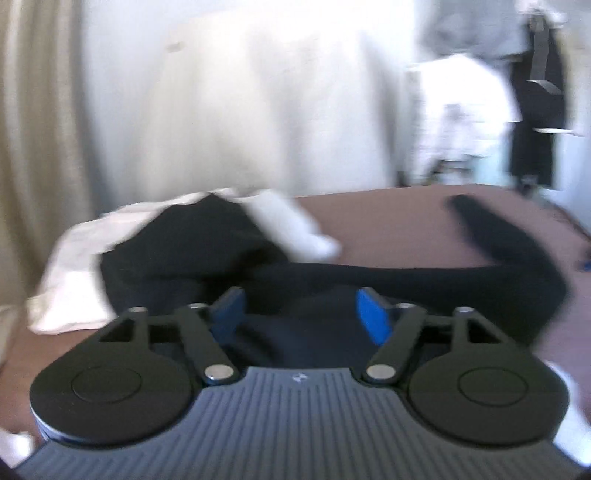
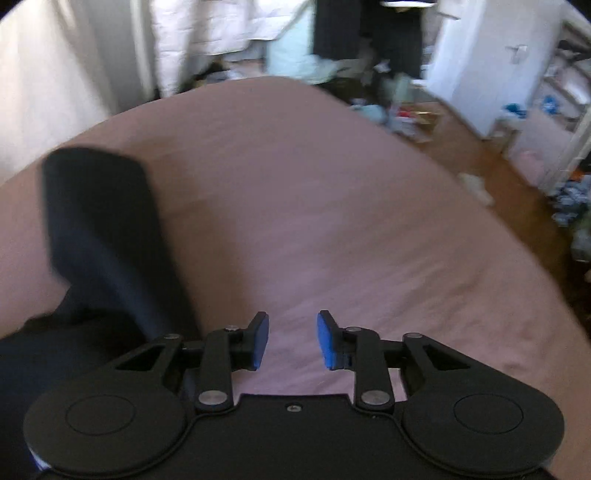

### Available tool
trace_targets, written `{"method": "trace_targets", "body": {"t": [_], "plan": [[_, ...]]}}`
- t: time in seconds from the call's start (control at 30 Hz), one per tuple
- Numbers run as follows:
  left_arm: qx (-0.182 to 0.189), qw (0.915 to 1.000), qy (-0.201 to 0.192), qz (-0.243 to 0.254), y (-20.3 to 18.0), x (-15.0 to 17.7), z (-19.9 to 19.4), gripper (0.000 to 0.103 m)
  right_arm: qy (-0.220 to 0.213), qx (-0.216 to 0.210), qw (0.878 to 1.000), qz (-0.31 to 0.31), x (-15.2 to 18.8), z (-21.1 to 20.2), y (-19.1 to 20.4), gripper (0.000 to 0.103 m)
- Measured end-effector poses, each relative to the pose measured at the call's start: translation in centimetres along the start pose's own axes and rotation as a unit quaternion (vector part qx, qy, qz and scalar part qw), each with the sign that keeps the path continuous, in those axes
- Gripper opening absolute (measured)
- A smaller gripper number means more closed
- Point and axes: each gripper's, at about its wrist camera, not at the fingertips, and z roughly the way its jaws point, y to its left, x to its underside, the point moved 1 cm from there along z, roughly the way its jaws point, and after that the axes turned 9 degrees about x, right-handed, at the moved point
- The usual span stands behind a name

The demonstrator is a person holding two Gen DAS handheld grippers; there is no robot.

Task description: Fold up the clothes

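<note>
Left wrist, dark garment (image 1: 303, 280) seemingly under parted claw (image 1: 301, 314)

A bed (image 2: 314, 206) with a dusty mauve sheet fills the near part of the room. Behind it on the left hang pale curtains (image 1: 40, 147) and a white wall (image 1: 240, 92), lit by soft daylight. At the far end a rack of hanging garments (image 2: 369, 33), dark and light, stands over a cluttered patch of floor. To the right, brown wooden floor (image 2: 517, 192) runs past a white door (image 2: 476, 59) and open shelves (image 2: 569, 92).
</note>
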Motion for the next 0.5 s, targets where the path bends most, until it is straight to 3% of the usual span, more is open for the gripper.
{"method": "trace_targets", "body": {"t": [0.1,0.17,0.27,0.5], "plan": [[0.092,0.9937,0.058,0.029,-3.5,1.5,1.4,0.072,-0.001,-0.047,0.999,0.005,0.1,0.0,-0.2,0.043],[0.097,0.9905,0.075,0.063,-5.3,2.5,2.2,0.073,-0.007,-0.079,0.997,0.020,-0.3,-0.5,-0.5,0.052],[0.094,0.9860,0.094,0.100,-7.4,3.8,3.2,0.086,-0.026,-0.114,0.993,0.014,-1.0,-1.3,0.1,0.063],[0.064,0.9849,0.109,0.119,-9.1,5.2,3.7,0.094,-0.019,-0.142,0.990,-0.009,1.2,-0.4,1.5,0.065]]}}
